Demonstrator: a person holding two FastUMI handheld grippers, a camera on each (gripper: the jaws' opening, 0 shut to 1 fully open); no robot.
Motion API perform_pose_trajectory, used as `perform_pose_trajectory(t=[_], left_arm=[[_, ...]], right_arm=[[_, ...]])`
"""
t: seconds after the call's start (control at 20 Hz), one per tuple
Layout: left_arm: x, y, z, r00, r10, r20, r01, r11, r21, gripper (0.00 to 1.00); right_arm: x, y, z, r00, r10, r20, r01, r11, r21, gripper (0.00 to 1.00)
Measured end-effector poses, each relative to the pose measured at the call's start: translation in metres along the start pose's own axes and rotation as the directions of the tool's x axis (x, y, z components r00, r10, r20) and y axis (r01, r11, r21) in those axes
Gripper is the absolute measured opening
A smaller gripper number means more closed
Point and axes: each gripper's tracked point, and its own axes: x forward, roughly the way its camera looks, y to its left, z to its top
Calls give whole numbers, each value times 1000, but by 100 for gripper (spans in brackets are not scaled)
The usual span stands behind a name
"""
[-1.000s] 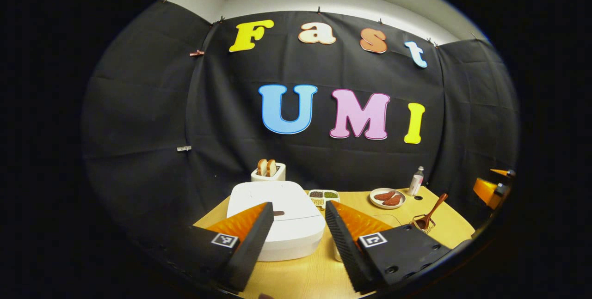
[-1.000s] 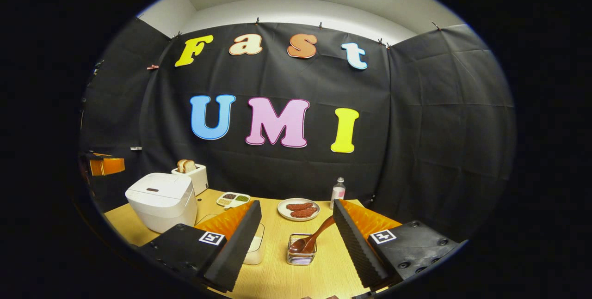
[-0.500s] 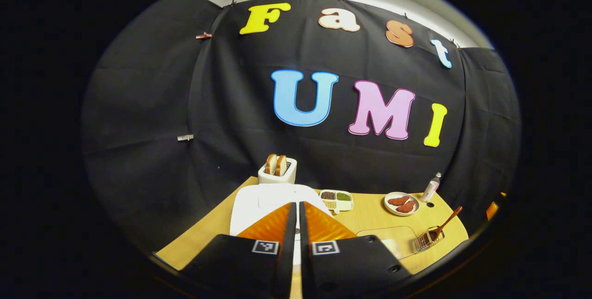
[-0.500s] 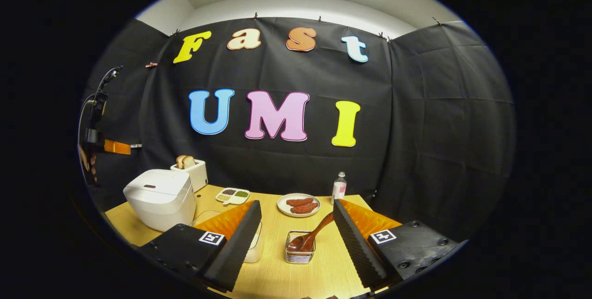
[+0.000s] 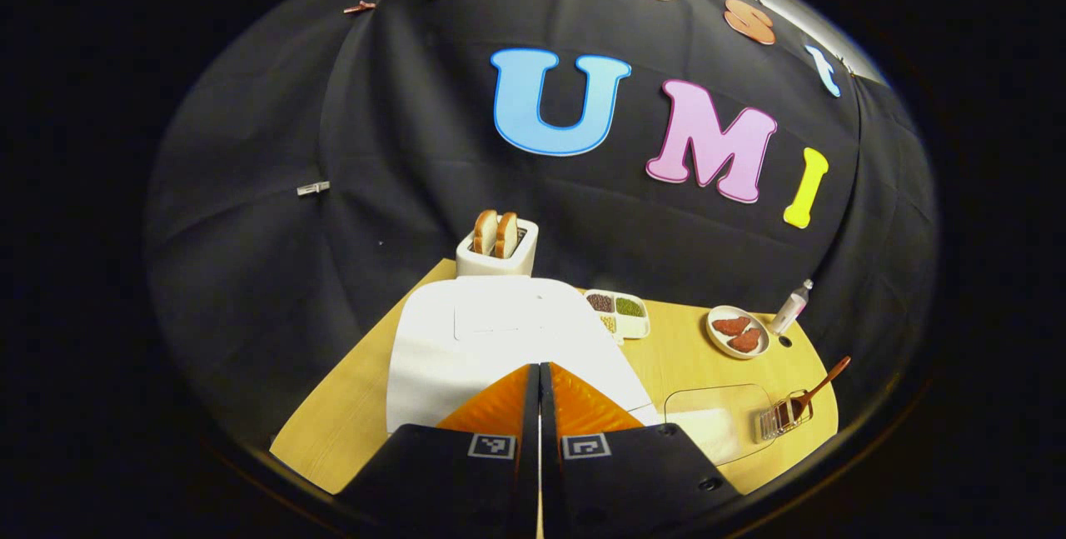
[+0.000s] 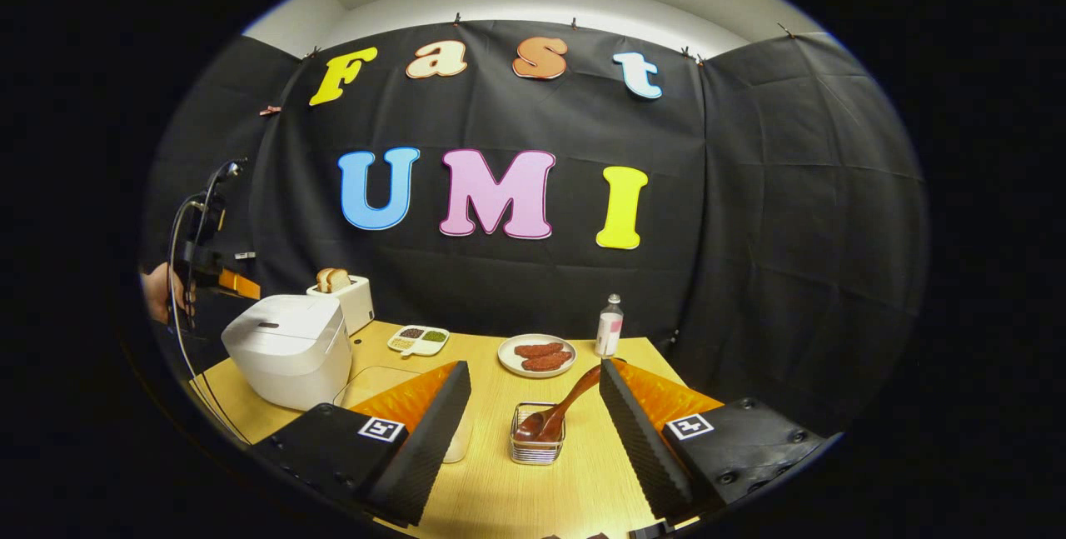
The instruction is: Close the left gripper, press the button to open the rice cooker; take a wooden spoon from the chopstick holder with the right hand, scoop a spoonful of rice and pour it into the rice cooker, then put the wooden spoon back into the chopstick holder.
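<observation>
Rice cooker (image 5: 500, 339) bears no legible label; left hand-held gripper (image 5: 539, 372) closed, right (image 6: 533, 376) open.

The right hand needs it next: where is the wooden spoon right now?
In the right gripper view, the wooden spoon stands tilted in the wire holder on the table, ahead between the open right tool's fingers, in front of the plate.
</observation>
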Motion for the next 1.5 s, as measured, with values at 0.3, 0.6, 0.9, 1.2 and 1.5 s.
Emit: perform_pose_trajectory(t=[0.3, 0.6, 0.9, 1.2, 1.5], left_arm=[[32, 5, -28, 998, -3, -58, 2, 1000, -17, 6], [36, 5, -42, 997, 6, -75, -3, 1000, 29, 7], [36, 5, -36, 998, 15, -66, -11, 998, 59, 7], [-20, 4, 63, 953, 87, 290, -143, 973, 178, 7], [-97, -29, 103, 897, 41, 439, -107, 986, 126, 8]], right_arm=[[-3, -1, -4, 1000, -1, -14, 1, 1000, -2, 98], [-3, 0, -11, 999, 0, -33, -1, 1000, -7, 98], [-2, 3, -9, 999, 12, -32, -12, 1000, 3, 98], [0, -5, -7, 1000, 5, -27, -5, 1000, 9, 98], [21, -18, -10, 999, -1, -42, 3, 999, 39, 98]])
